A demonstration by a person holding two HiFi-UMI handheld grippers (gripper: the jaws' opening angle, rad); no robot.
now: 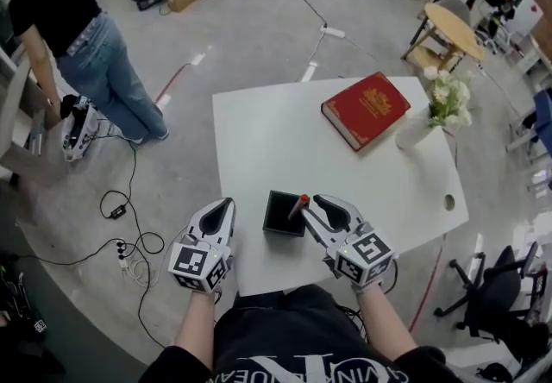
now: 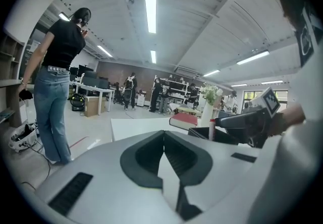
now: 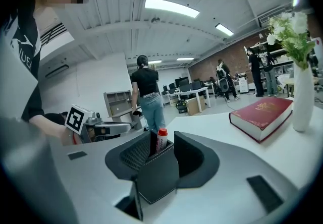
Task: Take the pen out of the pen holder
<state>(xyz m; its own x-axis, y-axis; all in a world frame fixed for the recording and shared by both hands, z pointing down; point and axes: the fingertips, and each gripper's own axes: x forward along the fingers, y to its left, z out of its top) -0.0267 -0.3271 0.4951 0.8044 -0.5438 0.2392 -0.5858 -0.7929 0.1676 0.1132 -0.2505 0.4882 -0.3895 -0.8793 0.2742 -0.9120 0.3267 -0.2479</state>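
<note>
At the near edge of the table (image 1: 259, 140), the holder (image 1: 284, 213) is being straddled by the right gripper (image 1: 312, 205). Its jaws are being held wide apart, released, with nothing being squeezed. In the right gripper view, the holder (image 3: 157, 172) is being framed between the jaws of the right gripper (image 3: 160, 153), one corner turned toward the camera. The pen (image 3: 161, 140) is being kept inside the holder at its far side, long axis close to upright, red cap on top. From the head view the pen (image 1: 298, 204) is being tipped slightly toward the right gripper.

The left gripper (image 1: 227, 204) is being carried just beside the holder on its left, over the table's edge, jaws clenched together on nothing. That is being confirmed in the left gripper view, where the tips of the left gripper (image 2: 164, 134) are meeting.

Beyond the holder, bare tabletop is being left open. The book (image 1: 365, 109) and vase (image 1: 416, 133) are being kept well apart at the far right.
</note>
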